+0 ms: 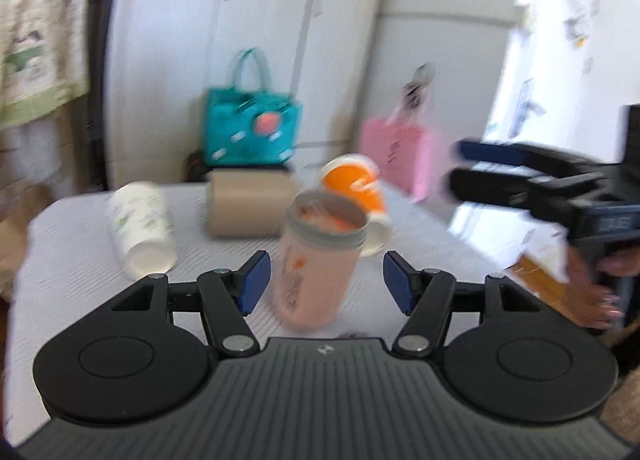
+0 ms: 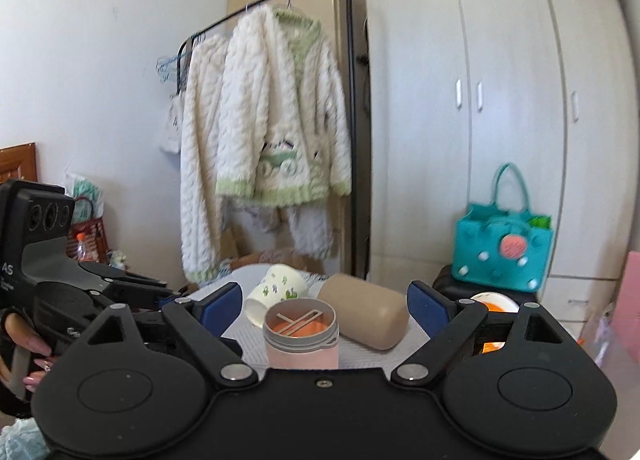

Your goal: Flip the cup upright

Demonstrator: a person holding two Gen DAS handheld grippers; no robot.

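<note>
A pink cup with a grey threaded rim stands upright on the white table, mouth up. My left gripper is open, its blue pads on either side of the cup without touching it. In the right wrist view the same pink cup stands between the open pads of my right gripper. The right gripper also shows in the left wrist view at the right, above the table. A white cup with green print and an orange cup lie on their sides.
A beige rounded box lies behind the pink cup. A teal bag and a pink bag stand at the back. A white wardrobe and a clothes rack with fleece garments are beyond the table.
</note>
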